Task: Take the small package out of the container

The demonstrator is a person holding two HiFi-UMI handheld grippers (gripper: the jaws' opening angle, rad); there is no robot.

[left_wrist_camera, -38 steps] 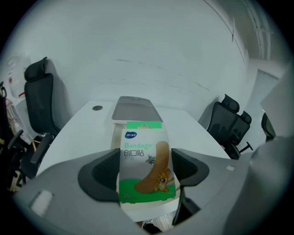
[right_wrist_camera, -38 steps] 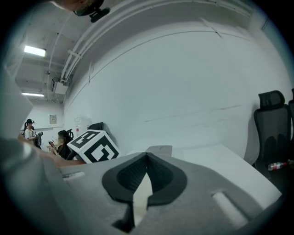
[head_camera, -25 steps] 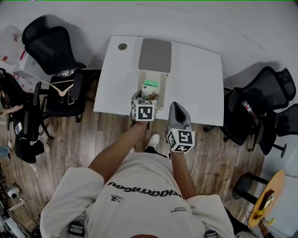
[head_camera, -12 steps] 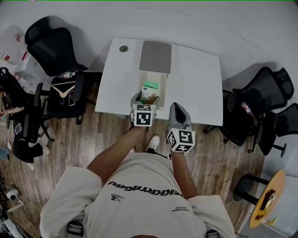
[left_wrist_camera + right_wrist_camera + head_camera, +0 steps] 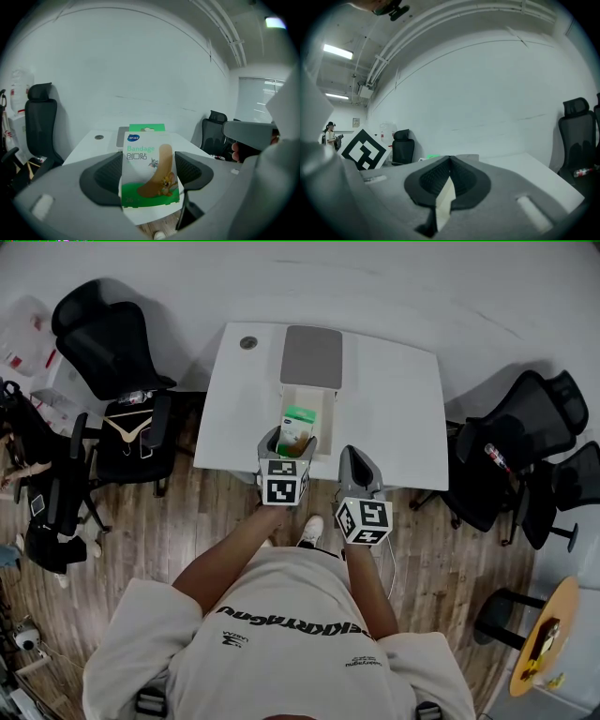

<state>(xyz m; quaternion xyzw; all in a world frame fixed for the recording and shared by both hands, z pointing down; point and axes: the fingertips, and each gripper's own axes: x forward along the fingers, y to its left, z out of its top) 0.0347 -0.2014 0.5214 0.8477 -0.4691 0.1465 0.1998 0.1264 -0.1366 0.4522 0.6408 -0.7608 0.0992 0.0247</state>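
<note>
Two grippers here. The left gripper (image 5: 287,444) is clamped on the small green-and-white flat bandage package (image 5: 150,171), held upright at the 6 o'clock end of the open white rectangular container (image 5: 325,401) on the white table (image 5: 398,409). The right gripper (image 5: 449,164), at its 3 o'clock, has its jaws closed on nothing.

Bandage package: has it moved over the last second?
Yes. Clamped in the left tool, the bandage package has come back from the white container toward the near edge of the table.
</note>
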